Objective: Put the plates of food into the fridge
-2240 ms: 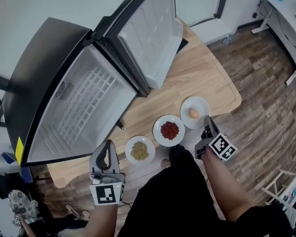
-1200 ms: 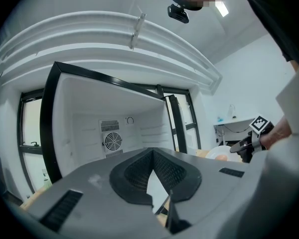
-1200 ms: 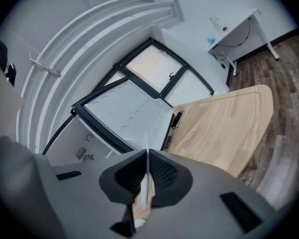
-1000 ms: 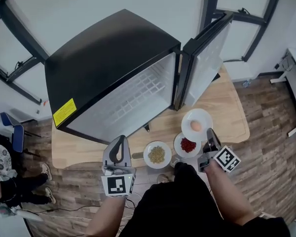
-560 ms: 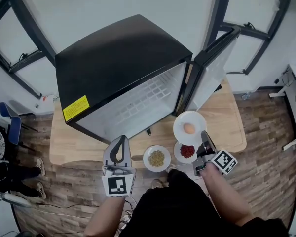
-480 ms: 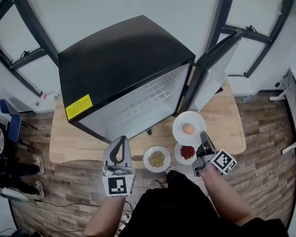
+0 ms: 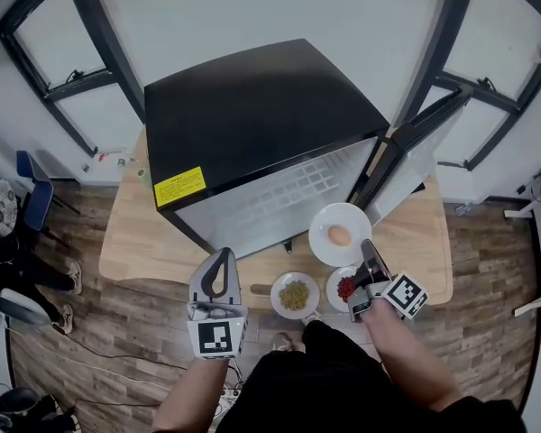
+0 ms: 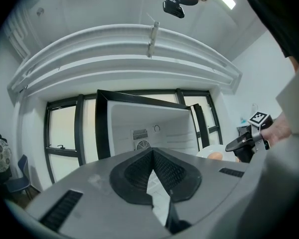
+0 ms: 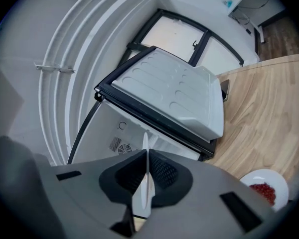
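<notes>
- The right tool [image 7: 367, 253] is closed on the rim of the white plate [image 7: 329, 224] that carries one egg [image 7: 340, 235]. In the right gripper view this plate [image 9: 144, 141] shows edge-on, as a thin white line pressed between the two dark pads.
- The plate with the egg is held level, off the counter [image 7: 144, 242], just in front of the open fridge [image 7: 252, 115].
- The left tool [image 7: 224, 255] is held low at the near edge of the counter, well apart from the right one. In the left gripper view its jaws meet at their tips and nothing is between them [image 8: 152, 151].
- Two more plates lie on the counter near the person. The plate of red food [image 7: 341, 289] is just under the right tool and partly covered by it. The plate of yellow-green food [image 7: 295, 295] lies beside it, on the side of the left tool.
- The fridge is black outside and white inside, and it stands on the counter. Its door [image 7: 413, 152] is swung open to the right side.
- In the right gripper view the door [image 9: 174, 98] shows its white inner side, and the plate of red food [image 9: 264, 189] lies on the wood at the lower right.
</notes>
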The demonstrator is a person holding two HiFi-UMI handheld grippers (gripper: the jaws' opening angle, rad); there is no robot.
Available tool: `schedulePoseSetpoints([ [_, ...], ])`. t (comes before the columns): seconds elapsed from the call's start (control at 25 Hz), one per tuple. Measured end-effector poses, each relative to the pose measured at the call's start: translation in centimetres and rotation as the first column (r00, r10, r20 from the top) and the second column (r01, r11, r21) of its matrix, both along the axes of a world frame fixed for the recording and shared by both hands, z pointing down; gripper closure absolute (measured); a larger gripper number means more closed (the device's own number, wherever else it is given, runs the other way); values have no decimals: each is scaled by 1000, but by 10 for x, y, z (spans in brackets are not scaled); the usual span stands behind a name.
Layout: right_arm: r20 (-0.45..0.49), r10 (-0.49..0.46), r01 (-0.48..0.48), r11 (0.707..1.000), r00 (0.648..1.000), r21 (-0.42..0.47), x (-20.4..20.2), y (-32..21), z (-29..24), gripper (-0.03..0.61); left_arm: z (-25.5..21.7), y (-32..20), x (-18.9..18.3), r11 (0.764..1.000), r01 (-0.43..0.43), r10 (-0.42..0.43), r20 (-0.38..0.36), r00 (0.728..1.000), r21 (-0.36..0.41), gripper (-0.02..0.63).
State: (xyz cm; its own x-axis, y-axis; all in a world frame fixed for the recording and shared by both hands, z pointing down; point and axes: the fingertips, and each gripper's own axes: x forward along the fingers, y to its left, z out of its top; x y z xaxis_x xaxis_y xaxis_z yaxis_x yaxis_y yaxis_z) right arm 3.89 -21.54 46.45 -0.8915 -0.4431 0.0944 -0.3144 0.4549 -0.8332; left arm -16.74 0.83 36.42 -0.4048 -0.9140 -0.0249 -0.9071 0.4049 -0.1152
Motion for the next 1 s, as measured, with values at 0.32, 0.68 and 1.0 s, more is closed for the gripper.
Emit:
schedulePoseSetpoints([
  [0.32,-23,-55,54,996,998,-67,-43,2,-2,546,-14,21,-14,995,96,-96,13,995,-2,609],
  [0.68,14,-192,192,980,981,-50,-100,15,-10,546,-21,50,-28,980,197,-197,27,980,12,609],
  [1.0,40,-277,278,960,960,-33,-143,21,-15,546,-27,78,-43,954,301,-301,49,952,11,609],
])
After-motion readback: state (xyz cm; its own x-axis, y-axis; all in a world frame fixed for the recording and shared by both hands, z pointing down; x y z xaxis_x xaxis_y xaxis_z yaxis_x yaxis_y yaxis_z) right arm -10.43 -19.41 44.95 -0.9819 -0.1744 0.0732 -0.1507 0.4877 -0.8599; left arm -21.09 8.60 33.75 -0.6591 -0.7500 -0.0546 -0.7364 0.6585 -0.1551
